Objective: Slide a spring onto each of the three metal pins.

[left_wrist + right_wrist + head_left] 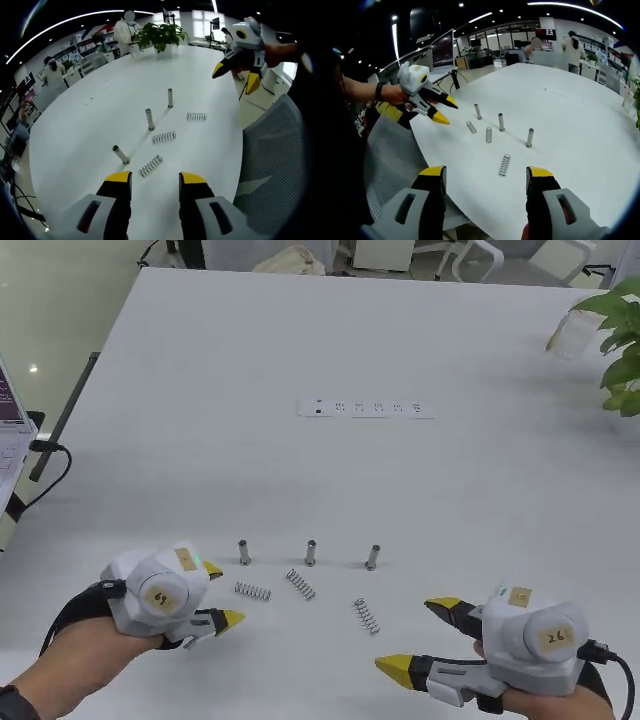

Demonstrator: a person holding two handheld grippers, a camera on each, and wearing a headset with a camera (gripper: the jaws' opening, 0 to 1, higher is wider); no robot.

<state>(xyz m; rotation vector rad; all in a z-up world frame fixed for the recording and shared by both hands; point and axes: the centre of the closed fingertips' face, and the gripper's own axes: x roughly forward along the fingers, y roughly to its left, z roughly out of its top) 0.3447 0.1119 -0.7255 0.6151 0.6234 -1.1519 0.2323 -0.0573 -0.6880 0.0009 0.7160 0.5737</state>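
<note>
Progress stands at nil: all three pins (311, 552) stand bare and upright in a row on the white table (300, 360). The three springs (300, 584) lie flat just beside them, each toward 6 o'clock of a pin, none threaded. The left gripper (224, 593) hovers at 9 o'clock of the springs, jaws parted and empty. The right gripper (415, 636) sits at 4 o'clock of them, jaws wide, empty too. Every step is left, I judge: lifting each spring and slipping it over a pin.

L tongs (155, 178) apart; 3 pins (149, 119) upright, 3 springs (163, 136) flat
</note>
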